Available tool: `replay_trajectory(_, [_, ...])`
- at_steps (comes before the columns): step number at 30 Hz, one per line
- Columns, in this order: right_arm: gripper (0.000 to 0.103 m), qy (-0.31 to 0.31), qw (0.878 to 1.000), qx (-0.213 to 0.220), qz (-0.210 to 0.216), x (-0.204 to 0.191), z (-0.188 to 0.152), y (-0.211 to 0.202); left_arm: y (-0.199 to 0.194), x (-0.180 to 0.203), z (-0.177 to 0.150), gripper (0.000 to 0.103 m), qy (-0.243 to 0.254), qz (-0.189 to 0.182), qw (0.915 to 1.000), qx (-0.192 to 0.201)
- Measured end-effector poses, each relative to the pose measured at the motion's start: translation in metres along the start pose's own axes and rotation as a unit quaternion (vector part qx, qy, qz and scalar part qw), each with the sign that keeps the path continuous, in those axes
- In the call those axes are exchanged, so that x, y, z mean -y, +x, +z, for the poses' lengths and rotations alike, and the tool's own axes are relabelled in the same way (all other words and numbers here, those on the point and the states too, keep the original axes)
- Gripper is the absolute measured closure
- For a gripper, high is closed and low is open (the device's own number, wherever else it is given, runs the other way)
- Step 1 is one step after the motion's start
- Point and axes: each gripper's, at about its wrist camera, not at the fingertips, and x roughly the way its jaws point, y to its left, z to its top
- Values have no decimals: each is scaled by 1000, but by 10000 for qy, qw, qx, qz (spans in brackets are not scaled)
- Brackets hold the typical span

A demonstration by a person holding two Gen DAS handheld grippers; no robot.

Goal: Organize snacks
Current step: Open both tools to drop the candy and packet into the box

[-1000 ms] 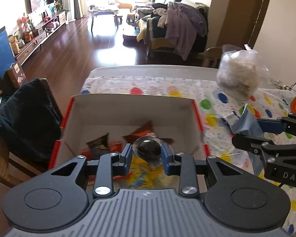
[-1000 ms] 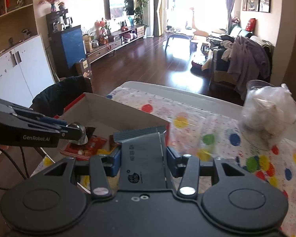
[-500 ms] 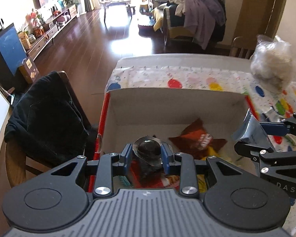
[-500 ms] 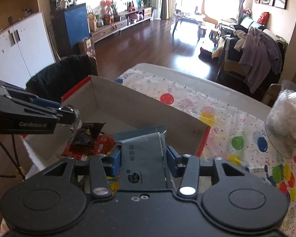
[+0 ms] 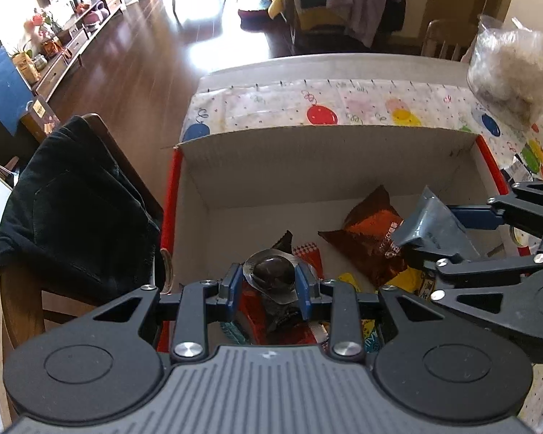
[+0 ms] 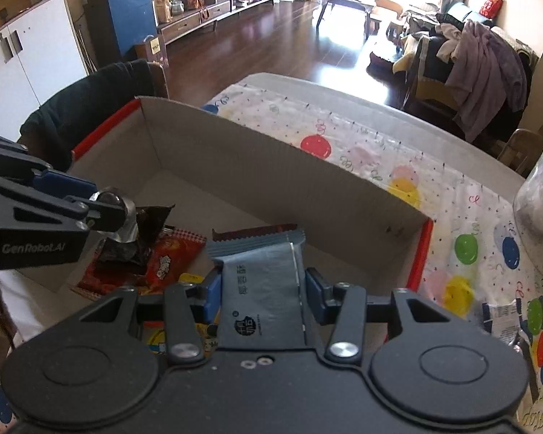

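Note:
An open cardboard box [image 5: 307,159] [image 6: 257,166] with red edges stands on the table, holding several snack packets, among them a brown packet [image 5: 371,231] and a red packet [image 6: 163,264]. My left gripper [image 5: 269,282] [image 6: 108,213] is shut on a small round dark snack in a clear foil-rimmed cup [image 5: 271,275] [image 6: 121,217], held over the box's near left part. My right gripper [image 6: 260,289] [image 5: 421,233] is shut on a grey-blue snack packet [image 6: 264,289] [image 5: 430,224], held over the box's right part.
The table wears a cloth with coloured balloons [image 5: 322,115] [image 6: 467,246]. A clear bag of pale lumps [image 5: 514,68] [image 6: 539,209] sits at the far right. A chair draped with a black garment [image 5: 68,202] stands left of the table. Another small packet [image 6: 499,318] lies right of the box.
Both grippers have moved forward and down over the box with their snacks still held. The box now fills more of both views, and its contents lie closer below.

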Motion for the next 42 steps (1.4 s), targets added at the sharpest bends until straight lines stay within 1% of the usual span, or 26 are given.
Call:
replay_trajectory(3, [58, -3, 10000, -53, 15, 0, -1, 3, 3, 3, 1, 72, 38, 12, 10000, -81])
replay_trajectory(8, [56, -120, 9999, -70, 22, -3, -2, 3, 6, 5, 3, 72, 39, -37, 9998, -188])
replay_trajectory(11, [53, -125, 9999, -76, 76, -3, -1, 2, 5, 7, 3, 71, 58, -25, 9998, -191])
replay_trajectory(13, [48, -107, 9999, -50, 106, -3, -1, -1, 5, 8, 2, 71, 49, -21, 9998, -187])
replay_trajectory(16, [45, -72, 9999, 30, 144, -2, 0, -8, 2, 9, 0, 71, 43, -18, 9999, -162])
replay_trajectory(19, [44, -25, 9998, 114, 178, -1, -1, -17, -2, 9, -2, 64, 20, -45, 9999, -103])
replay_trajectory(22, [40, 13, 9996, 207, 202, 1, -3, -27, -8, 9, -4, 62, -12, -50, 10000, -32])
replay_trajectory(24, [40, 49, 9994, 263, 219, 3, -3, -33, -13, 9, -4, 61, -34, -82, 10000, -4])
replay_trajectory(26, [40, 66, 9992, 308, 231, 4, -5, -39, -18, 10, -6, 56, -48, -103, 9999, 56])
replay_trajectory(30, [39, 133, 9987, 416, 257, 8, -9, -53, -31, 13, -10, 51, -37, -162, 9997, 191])
replay_trajectory(33, [35, 190, 9982, 498, 284, 12, -12, -64, -41, 16, -12, 47, -52, -231, 9993, 290])
replay_trajectory(35, [35, 215, 9978, 561, 287, 15, -15, -72, -48, 19, -14, 43, -41, -250, 9990, 374])
replay_trajectory(37, [32, 250, 9973, 618, 318, 17, -18, -80, -54, 23, -16, 41, -23, -267, 9986, 463])
replay_trajectory(42, [28, 300, 9958, 771, 391, 24, -25, -98, -72, 34, -19, 41, 28, -332, 9973, 655])
